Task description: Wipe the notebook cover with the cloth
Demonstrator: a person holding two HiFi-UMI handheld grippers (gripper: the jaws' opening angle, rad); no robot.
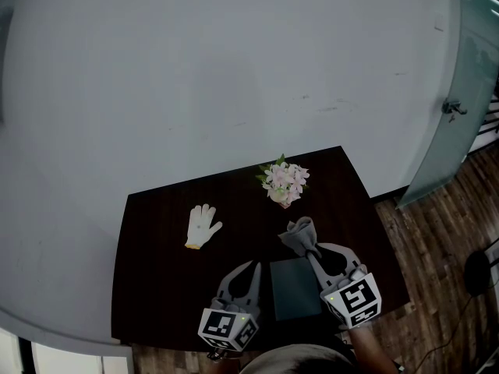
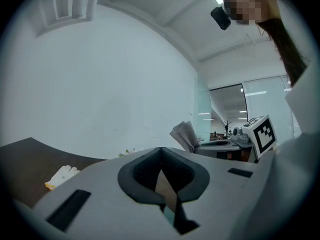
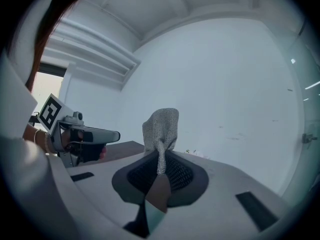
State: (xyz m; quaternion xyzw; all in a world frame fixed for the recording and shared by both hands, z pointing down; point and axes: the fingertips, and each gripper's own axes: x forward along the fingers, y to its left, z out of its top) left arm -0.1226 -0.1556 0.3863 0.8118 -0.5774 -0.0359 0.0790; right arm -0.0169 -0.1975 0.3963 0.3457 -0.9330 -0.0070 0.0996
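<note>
The dark counter (image 1: pixel 156 287) carried a dark green notebook (image 1: pixel 296 289) lying flat near its front edge, between the two tongs. The left tongs (image 1: pixel 254 266) sat just left of it, jaws pressed together with nothing between them. The right tongs (image 1: pixel 313 249) pinched a bunched grey cloth (image 1: pixel 299 234) just past the notebook's far right corner. Farther back stood a small pink flower arrangement (image 1: pixel 285 181), with a white glove (image 1: pixel 202 226) lying well to its left.

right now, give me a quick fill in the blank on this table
The right tool is shut on the grey ___.
The left tool is shut and holds ___.
The white ___ lies left of the flowers.
The dark ___ lies on the table between the tools.
Missing: cloth; nothing; glove; notebook.
</note>
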